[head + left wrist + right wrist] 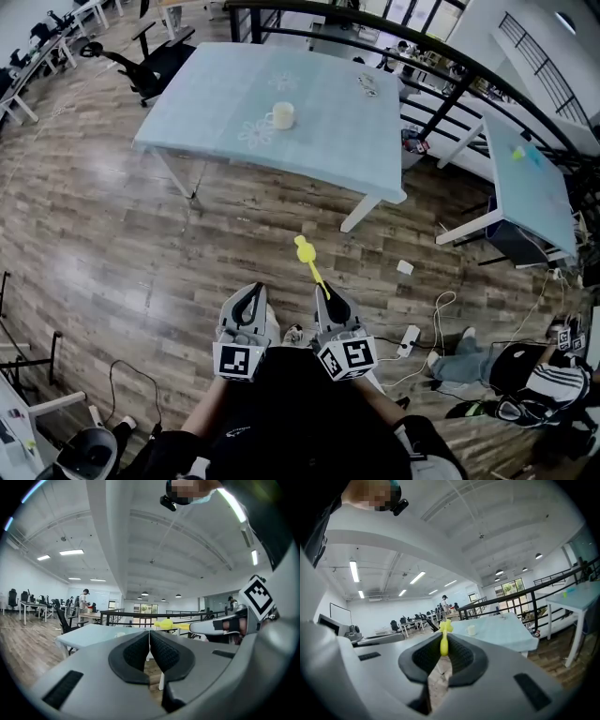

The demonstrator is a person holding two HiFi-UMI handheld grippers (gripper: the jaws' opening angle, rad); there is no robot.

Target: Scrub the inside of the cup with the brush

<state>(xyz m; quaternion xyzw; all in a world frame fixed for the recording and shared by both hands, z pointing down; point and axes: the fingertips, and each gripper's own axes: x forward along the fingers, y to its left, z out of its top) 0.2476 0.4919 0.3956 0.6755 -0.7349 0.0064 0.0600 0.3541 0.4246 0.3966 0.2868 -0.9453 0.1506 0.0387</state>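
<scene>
**Operator:** Where's the cup from my grippers?

**Spotter:** Well ahead of both. The cup (281,114) stands upright on the pale blue table (328,141), on a flower print left of the table's middle and a little back from the near edge. Your right gripper (328,292) is clamped on the handle of the yellow brush (307,255), whose head points forward toward the table. Your left gripper (251,289) has its jaws pressed together with nothing between them. The two grippers sit side by side, close in front of you.

**Operator:** And what's around me?

**Spotter:** You're on a wooden plank floor (141,244) in a big open office with white ceilings and strip lights. A black railing (450,56) runs behind the table, and a second pale blue table (530,187) stands off to your right. A black office chair (155,61) sits beyond the table's far left corner.

**Operator:** Room to move?

**Spotter:** The boards between you and the table's near edge are bare, and the table's white legs stand near its corners. To your right the floor carries a power strip (409,339) with cables and a small white scrap (404,267), and further right a person (534,375) sits on the floor
</scene>
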